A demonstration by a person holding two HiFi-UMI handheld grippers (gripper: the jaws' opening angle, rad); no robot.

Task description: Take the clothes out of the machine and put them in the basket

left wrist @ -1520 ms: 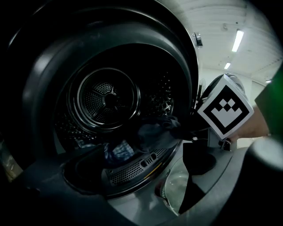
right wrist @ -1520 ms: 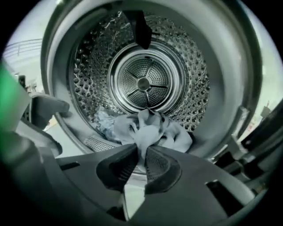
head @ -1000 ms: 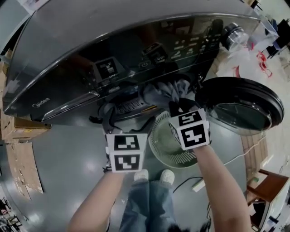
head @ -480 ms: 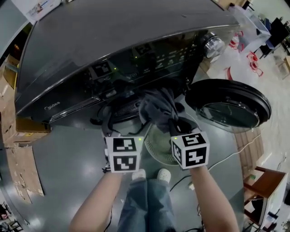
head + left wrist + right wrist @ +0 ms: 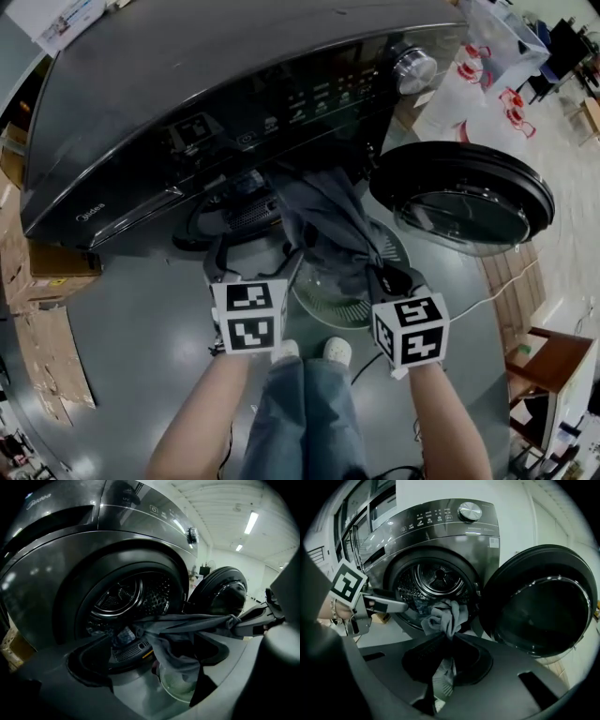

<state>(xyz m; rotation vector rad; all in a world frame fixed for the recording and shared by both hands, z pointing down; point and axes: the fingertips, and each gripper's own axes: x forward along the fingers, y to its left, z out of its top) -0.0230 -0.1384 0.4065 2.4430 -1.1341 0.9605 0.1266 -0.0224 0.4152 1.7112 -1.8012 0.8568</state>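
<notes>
Over grey floor (image 5: 131, 319), the right gripper (image 5: 386, 277) pinches a grey garment (image 5: 323, 211) trailing from the drum (image 5: 438, 581), where a snag could pull it free; left gripper (image 5: 251, 267) gapes empty.

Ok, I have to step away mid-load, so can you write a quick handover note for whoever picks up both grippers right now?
Right gripper: shut on the grey garment, which stretches from the drum out over the basket.
Left gripper: open and empty, beside the garment.
Door: swung open to the right. The basket stands on the floor below the opening; I see no clothes lying in it.
Done: one garment is partly out.
Left: drop it in the basket, then fetch the other clothes that show in the drum.
</notes>
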